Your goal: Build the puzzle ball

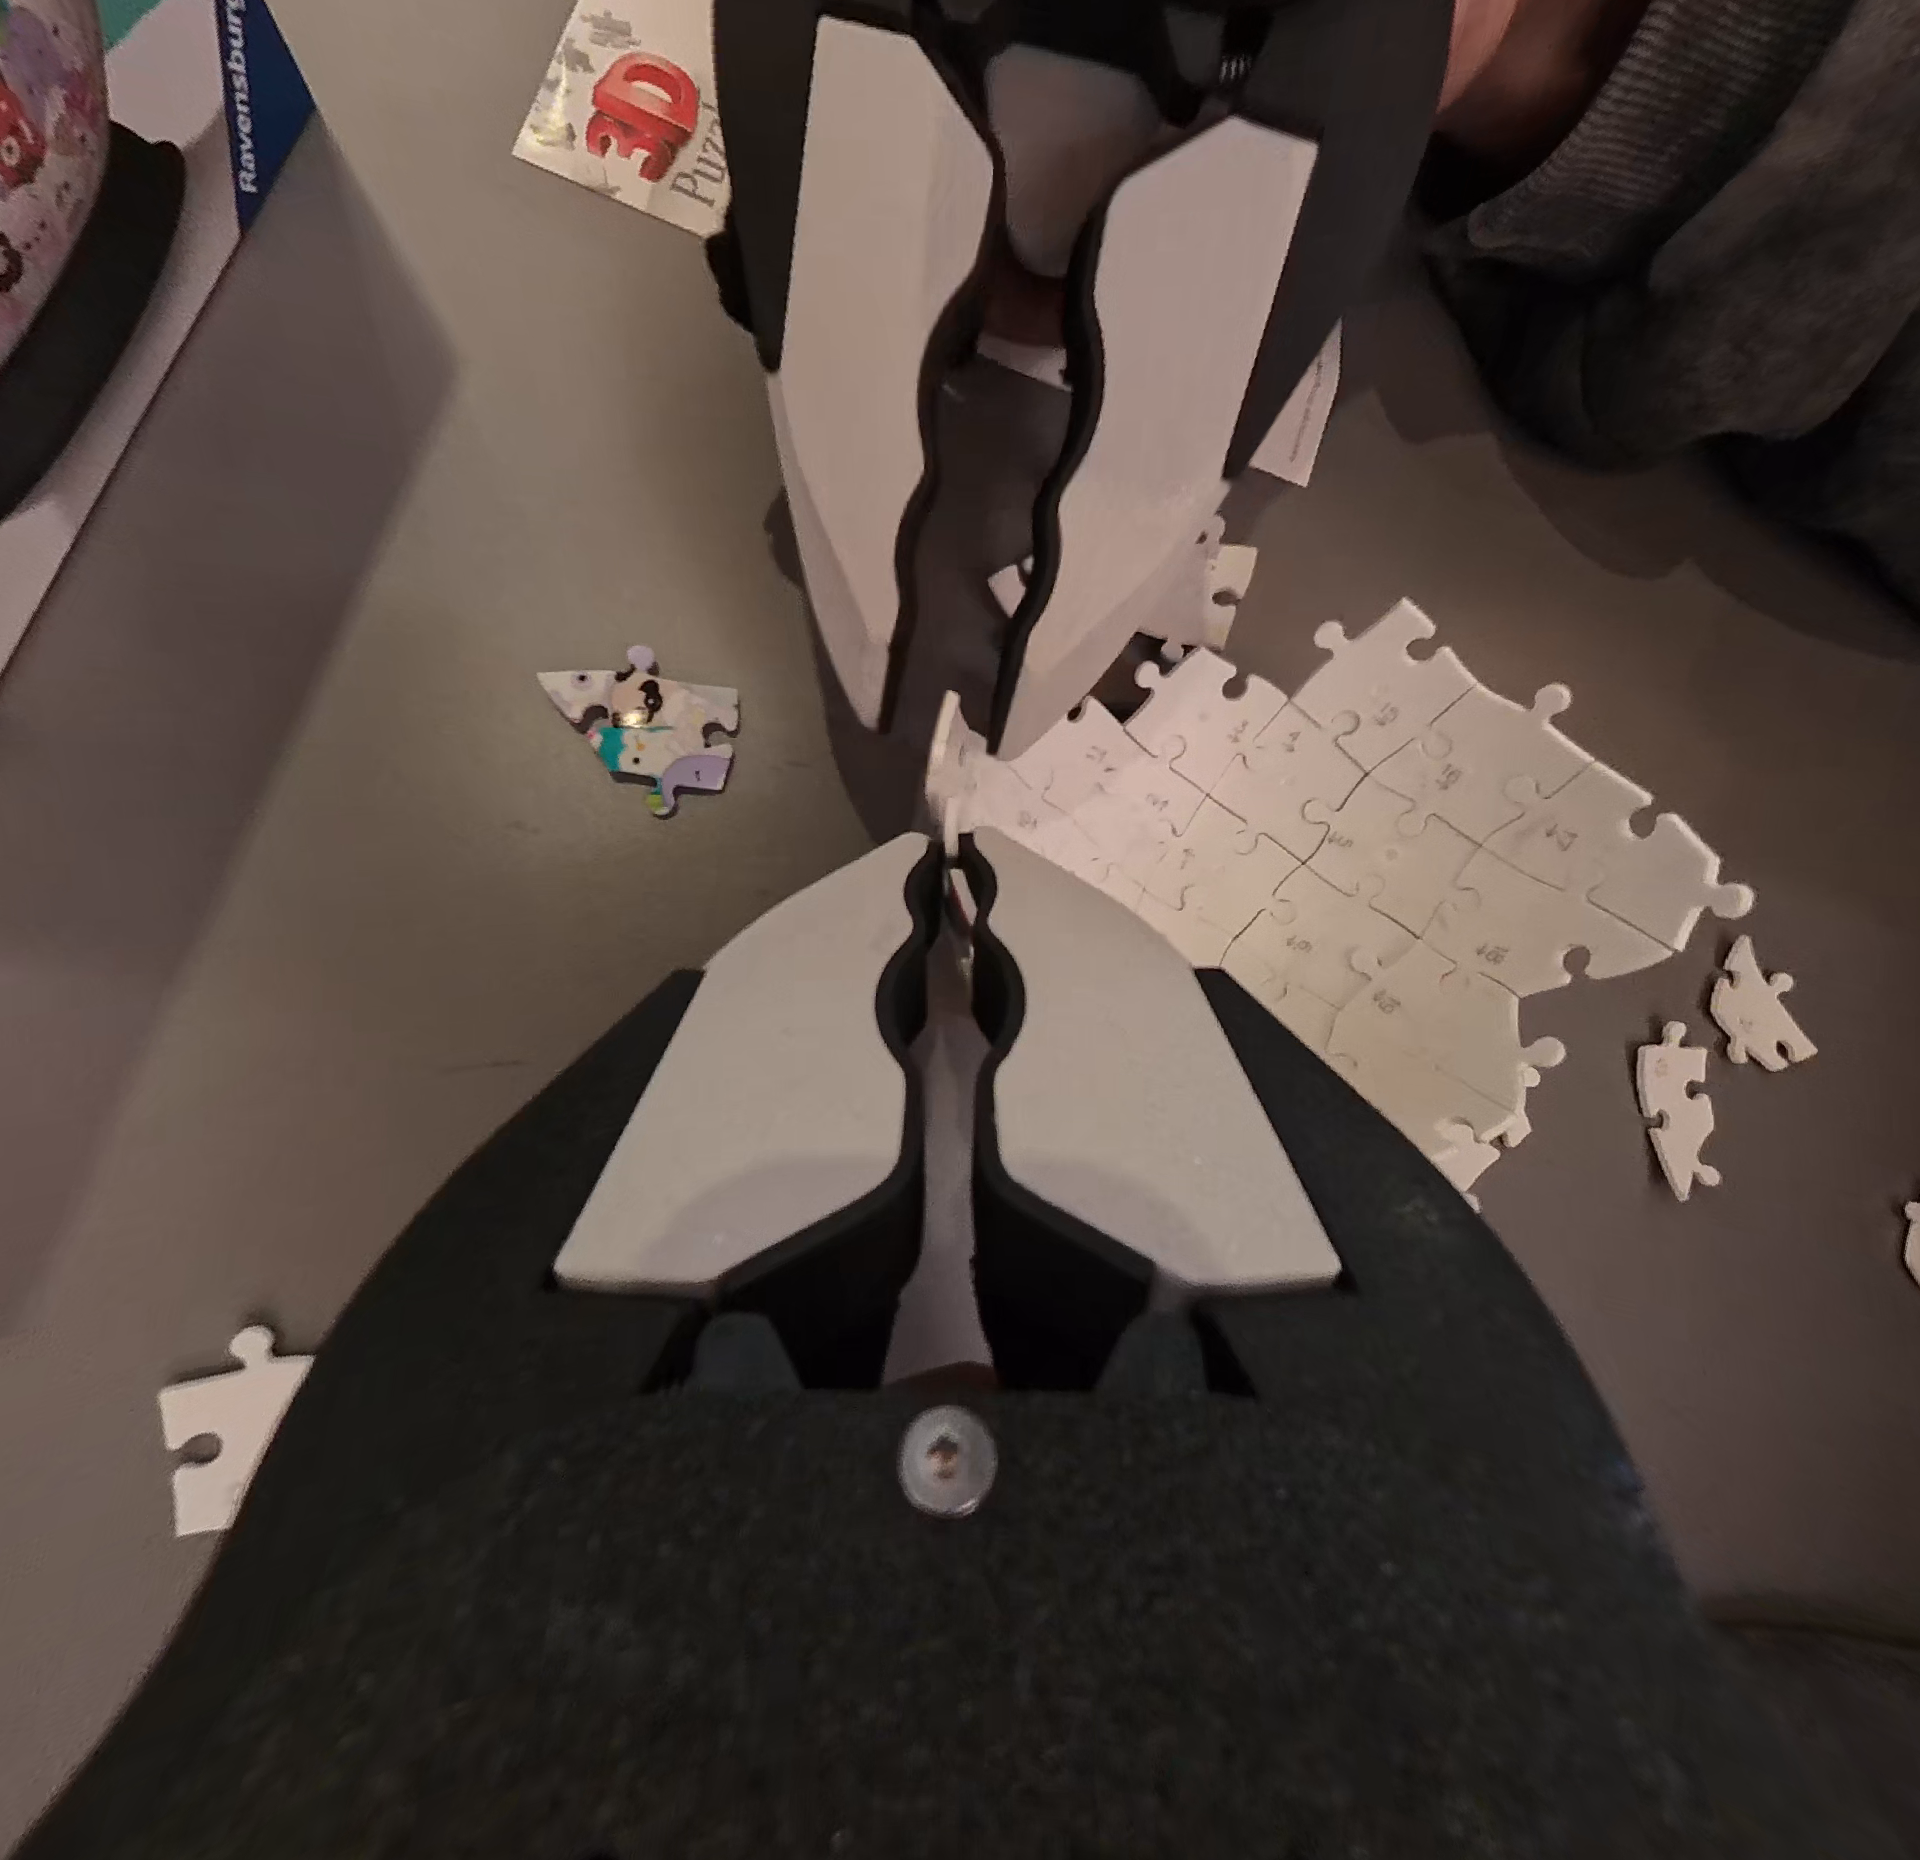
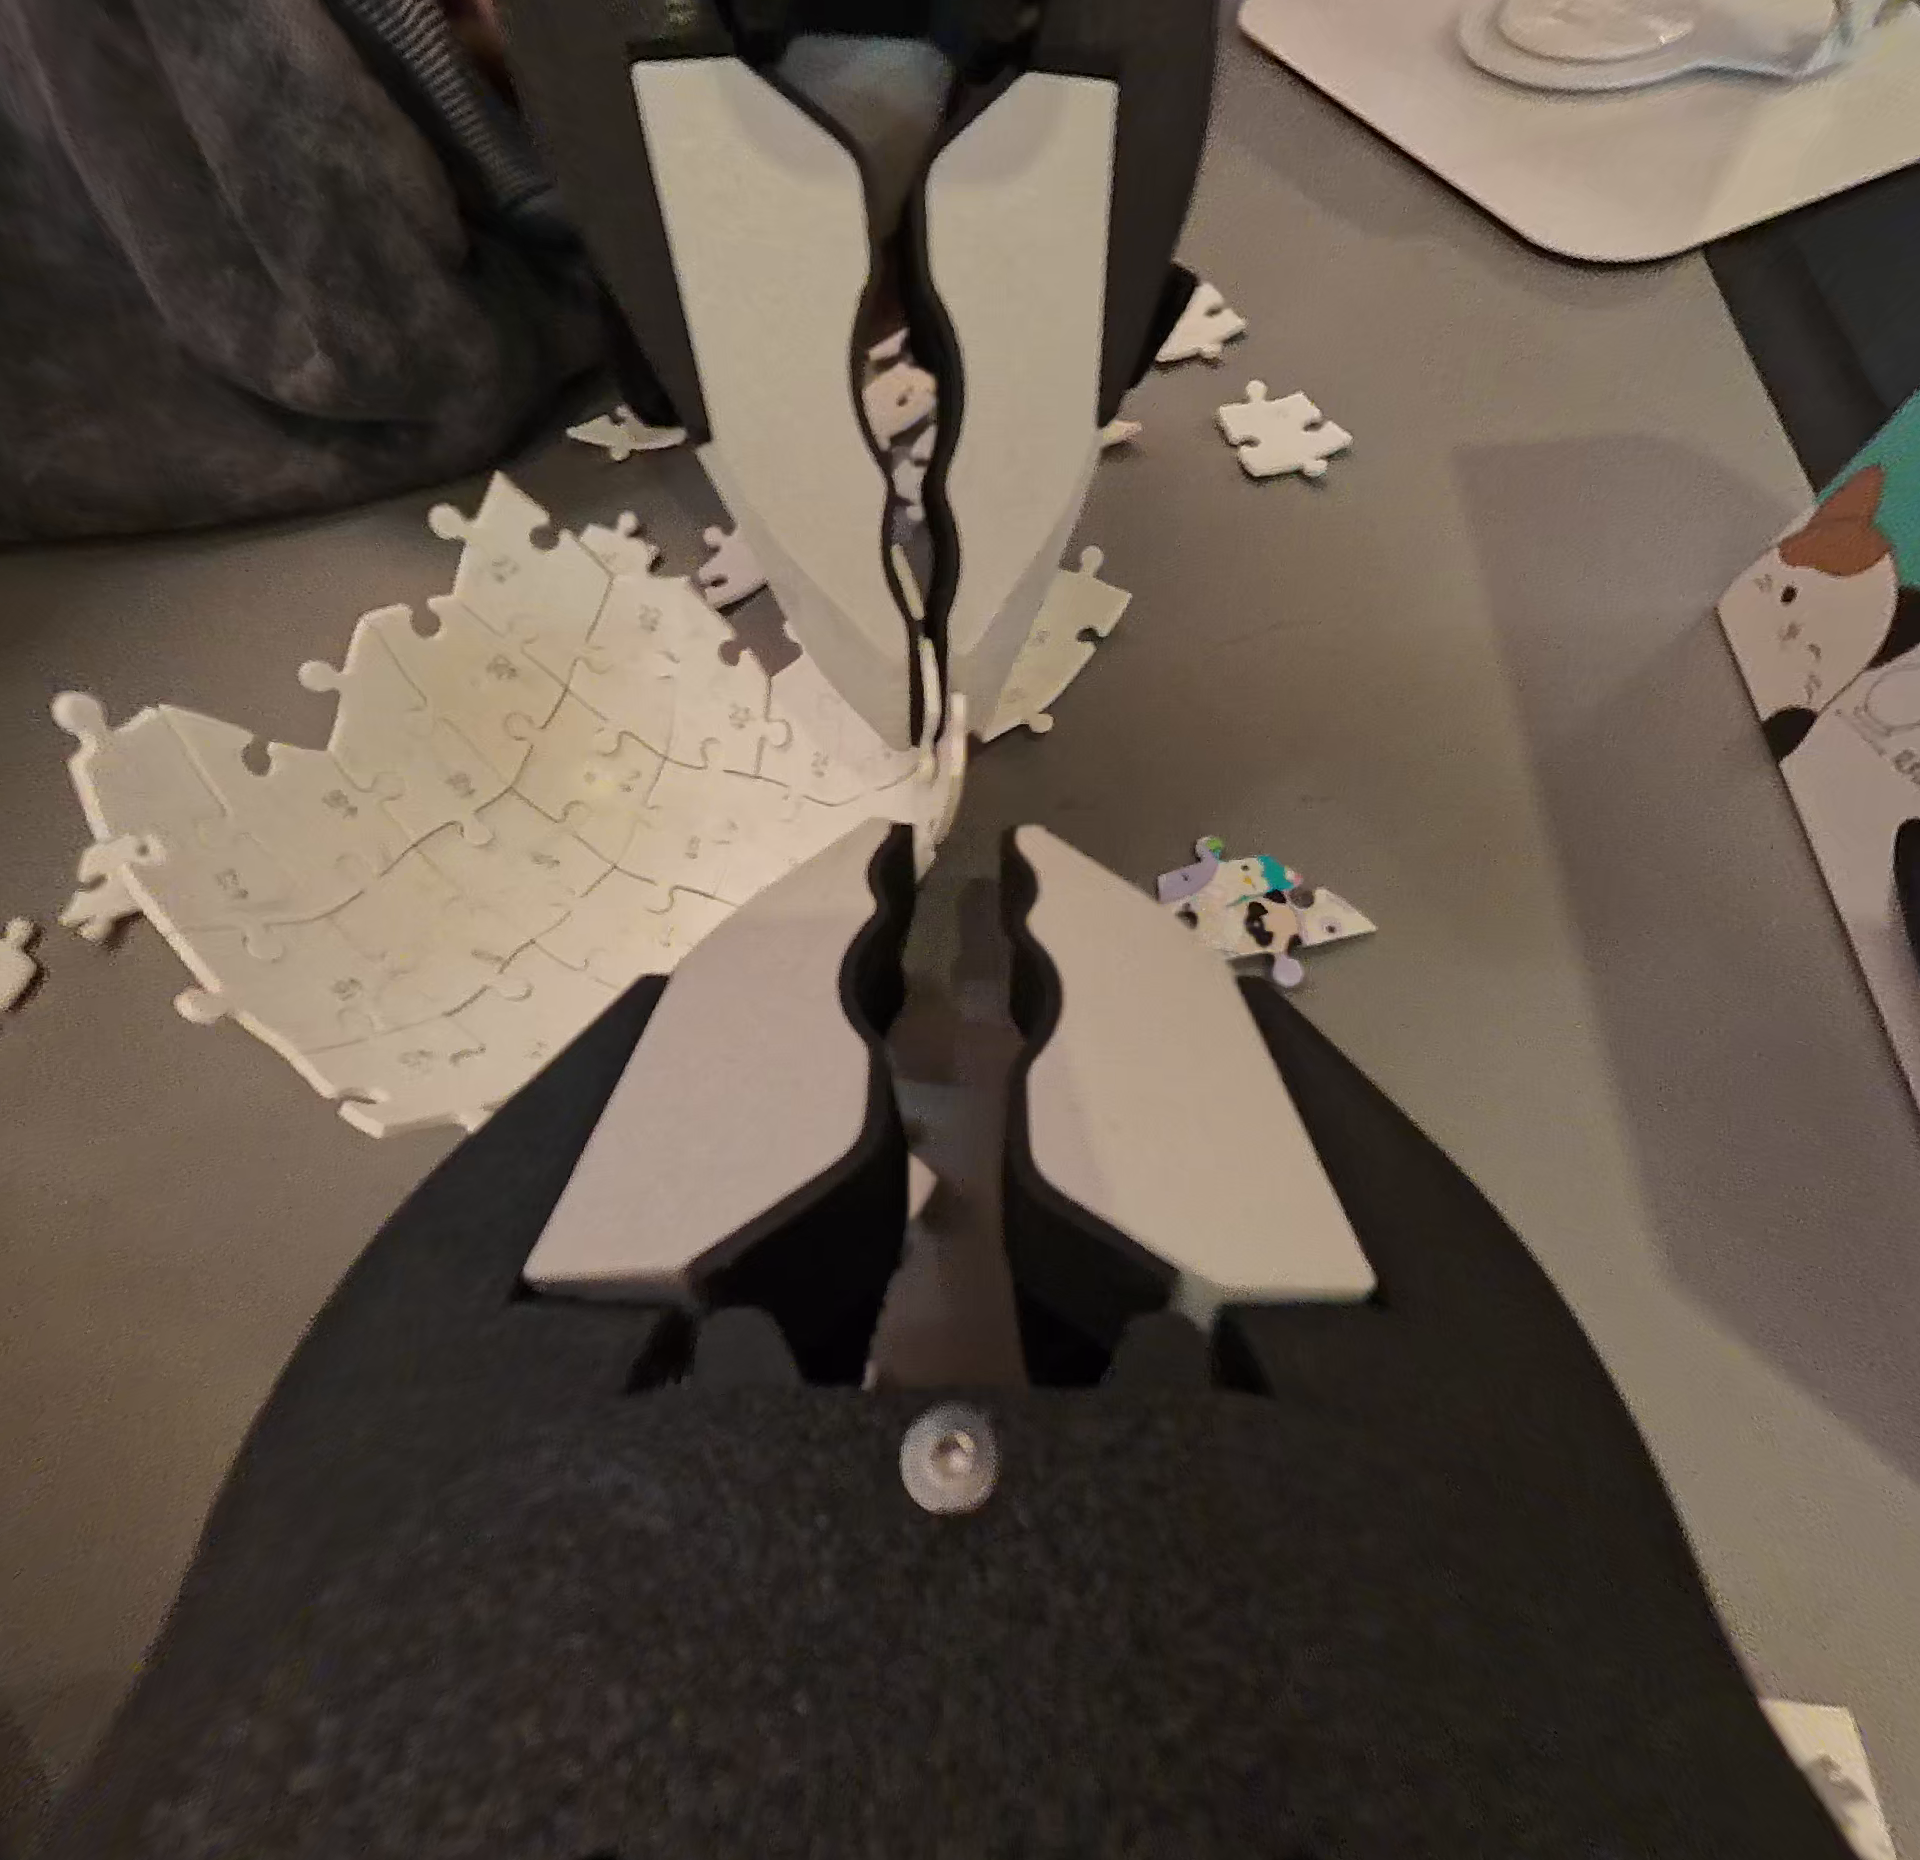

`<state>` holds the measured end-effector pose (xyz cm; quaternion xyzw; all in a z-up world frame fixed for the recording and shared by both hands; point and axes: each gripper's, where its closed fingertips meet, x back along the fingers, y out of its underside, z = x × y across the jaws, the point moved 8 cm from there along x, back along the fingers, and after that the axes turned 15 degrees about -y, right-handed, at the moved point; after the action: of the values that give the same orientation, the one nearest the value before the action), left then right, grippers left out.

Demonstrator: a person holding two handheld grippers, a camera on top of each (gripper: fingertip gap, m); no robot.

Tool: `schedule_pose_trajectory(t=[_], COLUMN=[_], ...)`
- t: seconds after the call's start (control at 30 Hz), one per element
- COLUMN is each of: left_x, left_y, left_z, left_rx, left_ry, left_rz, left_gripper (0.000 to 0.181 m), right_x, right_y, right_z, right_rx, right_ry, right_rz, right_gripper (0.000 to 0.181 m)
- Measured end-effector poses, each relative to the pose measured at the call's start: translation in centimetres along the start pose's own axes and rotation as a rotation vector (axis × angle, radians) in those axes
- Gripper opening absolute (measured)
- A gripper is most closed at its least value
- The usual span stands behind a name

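at the curved puzzle section's [image 1: 1351, 854] edge, left gripper [image 1: 951, 854] grips a piece [image 1: 951, 771].

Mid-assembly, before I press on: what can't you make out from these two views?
- Joint between the upright piece and the curved puzzle section: both views, covered by the tips of the left tool and right tool.
- Section's printed side: both views, only its numbered white back shows.
- Loose white piece: left wrist view, partly behind the left tool's body.
- Scattered pieces: right wrist view, mostly hidden behind the left tool.
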<state>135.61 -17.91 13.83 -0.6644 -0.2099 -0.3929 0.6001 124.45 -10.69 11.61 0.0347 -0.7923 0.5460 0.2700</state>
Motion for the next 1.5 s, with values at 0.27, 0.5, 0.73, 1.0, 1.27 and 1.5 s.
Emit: schedule_pose_trajectory(t=[0.27, 0.5, 0.73, 1.0, 1.27, 1.5], left_x=[0.0, -0.2, -0.4, -0.4, -0.4, -0.2], left_y=[-0.1, 0.0, 0.0, 0.1, 0.1, 0.0], left_z=[0.1, 0.0, -0.1, -0.1, -0.1, -0.1], left_rx=[-0.003, 0.015, 0.031, 0.025, 0.024, 0.030], left_ry=[0.001, 0.013, 0.017, 0.007, 0.010, 0.019], left_rz=[0.008, 0.002, -0.014, -0.009, 0.009, 0.015], left_gripper=[0.002, 0.002, 0.002, 0.002, 0.002, 0.011], right_x=[0.5, 0.3, 0.2, 0.2, 0.1, 0.3], right_y=[-1.0, -0.9, -0.8, -0.9, -1.0, -1.0], right_z=[0.0, 0.0, -0.2, -0.2, -0.1, -0.1], right_rx=[-0.051, -0.030, 0.014, 0.015, 0.000, -0.024], right_ry=[-0.045, -0.023, -0.007, -0.004, 0.002, -0.003], right_rz=[0.109, 0.076, 0.061, 0.058, 0.058, 0.065], right_gripper=[0.012, 0.002, 0.002, 0.002, 0.002, 0.008])
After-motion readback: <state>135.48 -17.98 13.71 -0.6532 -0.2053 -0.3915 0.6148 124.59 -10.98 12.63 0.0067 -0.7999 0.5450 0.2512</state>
